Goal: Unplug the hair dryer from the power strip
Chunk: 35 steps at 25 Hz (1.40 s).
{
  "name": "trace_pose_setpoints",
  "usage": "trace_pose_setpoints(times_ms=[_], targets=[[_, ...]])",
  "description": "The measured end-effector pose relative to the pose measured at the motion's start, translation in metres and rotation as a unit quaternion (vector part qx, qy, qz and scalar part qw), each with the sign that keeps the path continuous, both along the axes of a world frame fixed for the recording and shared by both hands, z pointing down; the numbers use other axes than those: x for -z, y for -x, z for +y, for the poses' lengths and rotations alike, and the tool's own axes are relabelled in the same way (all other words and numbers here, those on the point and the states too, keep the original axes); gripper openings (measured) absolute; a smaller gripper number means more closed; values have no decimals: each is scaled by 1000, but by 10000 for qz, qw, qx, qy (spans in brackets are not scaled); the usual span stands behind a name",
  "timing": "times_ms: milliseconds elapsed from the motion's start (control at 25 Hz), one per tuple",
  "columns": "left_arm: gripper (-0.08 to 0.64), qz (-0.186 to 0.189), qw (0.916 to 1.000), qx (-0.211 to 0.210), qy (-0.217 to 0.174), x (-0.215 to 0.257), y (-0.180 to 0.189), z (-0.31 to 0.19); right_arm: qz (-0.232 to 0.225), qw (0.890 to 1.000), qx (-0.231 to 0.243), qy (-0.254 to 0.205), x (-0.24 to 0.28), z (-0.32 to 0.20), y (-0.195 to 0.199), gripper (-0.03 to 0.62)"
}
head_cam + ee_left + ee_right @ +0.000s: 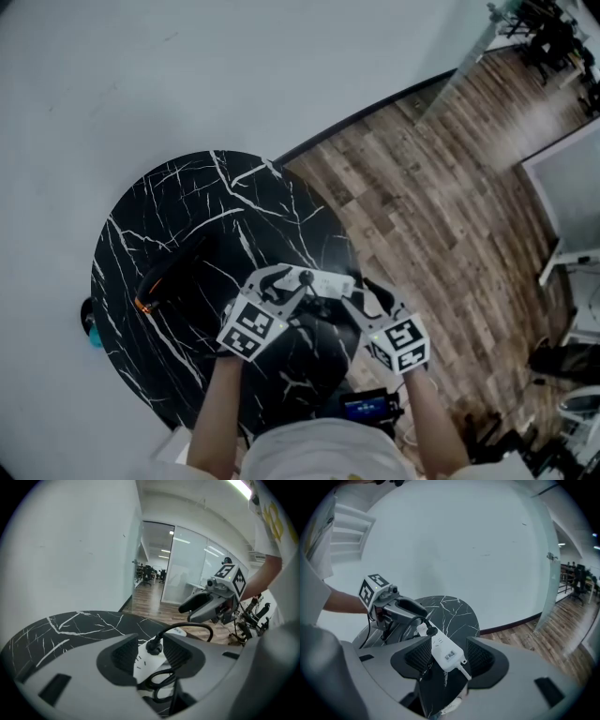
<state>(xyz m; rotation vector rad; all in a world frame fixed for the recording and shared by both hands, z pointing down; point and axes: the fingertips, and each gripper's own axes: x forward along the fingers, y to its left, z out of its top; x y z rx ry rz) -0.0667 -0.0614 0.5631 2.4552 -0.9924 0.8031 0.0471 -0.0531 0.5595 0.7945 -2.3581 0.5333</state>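
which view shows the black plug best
The left gripper view: the black round plug sits close and centred, seated in the white plastic power strip. The right gripper view shows it smaller; the head view barely resolves it.

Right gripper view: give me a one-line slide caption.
Right gripper, jaws open, frames the white power strip, black plug seated, marble table beyond.

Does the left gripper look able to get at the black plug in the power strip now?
Probably yes: the left gripper has its jaws apart, the black plug between them, nothing in front. The right gripper straddles the power strip further along, clear of the plug.
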Motion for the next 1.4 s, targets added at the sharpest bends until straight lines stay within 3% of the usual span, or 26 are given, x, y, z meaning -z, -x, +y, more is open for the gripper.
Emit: trace_pose_setpoints(times_ms=[240,480,600,840,1040,1280,1400], targets=[[152,-281,9981,-538,67,-9,-5,2,498,9971,561,108,-18,3,15,225],[152,-976,9867,-1288,185,-26,-8,13,895,9891,1155,-157,-41,6,29,233],[152,-1111,9831,-1443,165,-30,-12,11,1289,9781,1602,-335,-41,12,35,235],[152,-1317,9762,-1700,278,-37,-18,8,1681,9611,2067,-727,-63,11,42,234],[150,-1308,9753,-1742,360,-38,-20,4,1810,9553,2218,-738,-67,10,45,238],[140,-1563,9620,-2136,667,-47,-15,7,1990,9459,2428,-814,-72,9,48,239],[138,-1646,9578,-2284,582,-45,-16,5,2114,9395,2570,-813,-76,9,50,241]])
